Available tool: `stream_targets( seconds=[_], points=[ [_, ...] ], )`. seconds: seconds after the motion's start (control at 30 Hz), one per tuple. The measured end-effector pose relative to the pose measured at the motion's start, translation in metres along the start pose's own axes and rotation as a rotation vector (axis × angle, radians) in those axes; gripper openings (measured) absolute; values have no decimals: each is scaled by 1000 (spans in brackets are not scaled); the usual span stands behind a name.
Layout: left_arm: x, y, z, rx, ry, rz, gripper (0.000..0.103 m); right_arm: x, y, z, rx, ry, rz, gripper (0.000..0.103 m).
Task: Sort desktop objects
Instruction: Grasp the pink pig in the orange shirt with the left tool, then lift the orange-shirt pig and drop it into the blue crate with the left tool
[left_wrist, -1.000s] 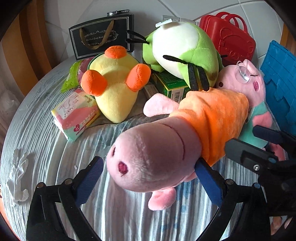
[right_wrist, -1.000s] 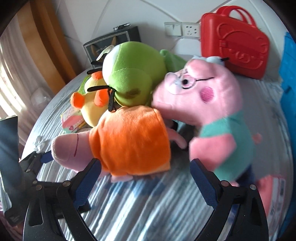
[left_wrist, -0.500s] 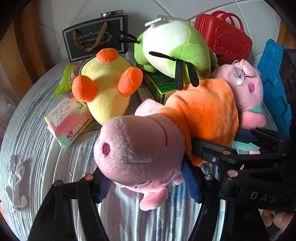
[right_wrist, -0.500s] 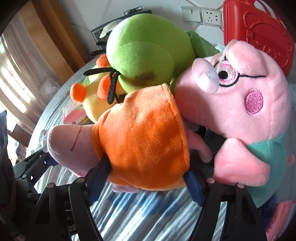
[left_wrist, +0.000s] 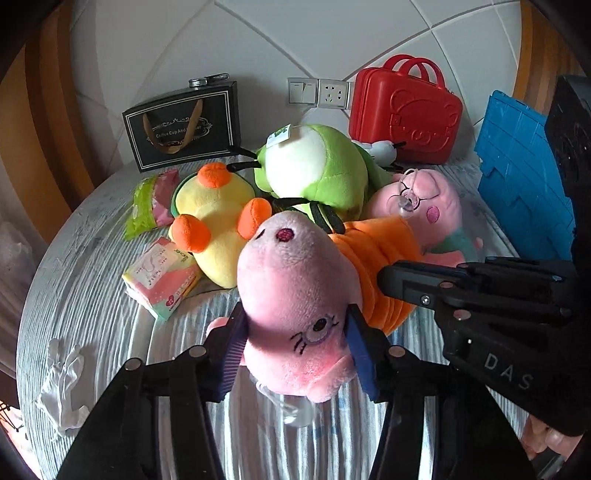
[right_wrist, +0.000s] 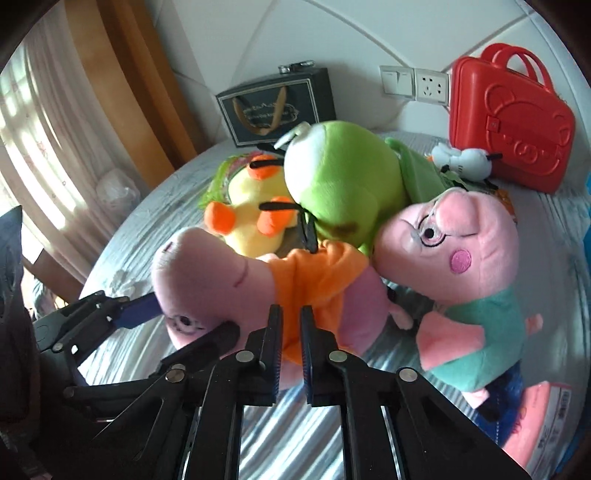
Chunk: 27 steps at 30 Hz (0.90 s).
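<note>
Closing on the head of the pink pig plush in the orange dress, left gripper with blue pads pressed into both cheeks; right gripper pinched nearly together on the orange dress fabric. Plush stretched between both over the striped table, beside a second pink pig with glasses, a green plush and a yellow duck. Behind: red case latched, black gift bag upright, blue crate; contents hidden
</note>
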<state>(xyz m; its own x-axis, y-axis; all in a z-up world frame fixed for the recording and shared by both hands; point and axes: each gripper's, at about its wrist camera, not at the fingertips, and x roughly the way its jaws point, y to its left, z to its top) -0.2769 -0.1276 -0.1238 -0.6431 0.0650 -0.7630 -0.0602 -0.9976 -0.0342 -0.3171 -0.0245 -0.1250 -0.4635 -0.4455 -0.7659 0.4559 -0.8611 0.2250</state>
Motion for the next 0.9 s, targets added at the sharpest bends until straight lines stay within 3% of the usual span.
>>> stream_targets(
  seconds=[0.13, 0.2, 0.23, 0.27, 0.3, 0.4, 0.6, 0.9],
  points=[
    [11, 16, -16, -41, 47, 23, 54, -6, 6, -5, 22, 17, -13, 7],
    [18, 23, -25, -66, 76, 40, 61, -2, -4, -12, 52, 29, -12, 16],
    [22, 27, -29, -73, 96, 44, 63, 2, -10, -17, 70, 35, -13, 38],
    [27, 31, -32, -82, 112, 39, 66, 7, -17, -20, 84, 41, -14, 81],
    [31, 33, -35, -90, 124, 29, 69, 9, -21, -24, 99, 42, -13, 101],
    [40, 36, -41, -107, 138, 25, 79, 14, -28, -32, 121, 41, 9, 101],
    [62, 34, -39, -116, 147, 69, 84, 39, -36, -27, 111, 75, 53, 103],
    [93, 42, -42, -145, 66, 72, 97, 98, -45, -18, 45, 104, 95, 103]
  ],
)
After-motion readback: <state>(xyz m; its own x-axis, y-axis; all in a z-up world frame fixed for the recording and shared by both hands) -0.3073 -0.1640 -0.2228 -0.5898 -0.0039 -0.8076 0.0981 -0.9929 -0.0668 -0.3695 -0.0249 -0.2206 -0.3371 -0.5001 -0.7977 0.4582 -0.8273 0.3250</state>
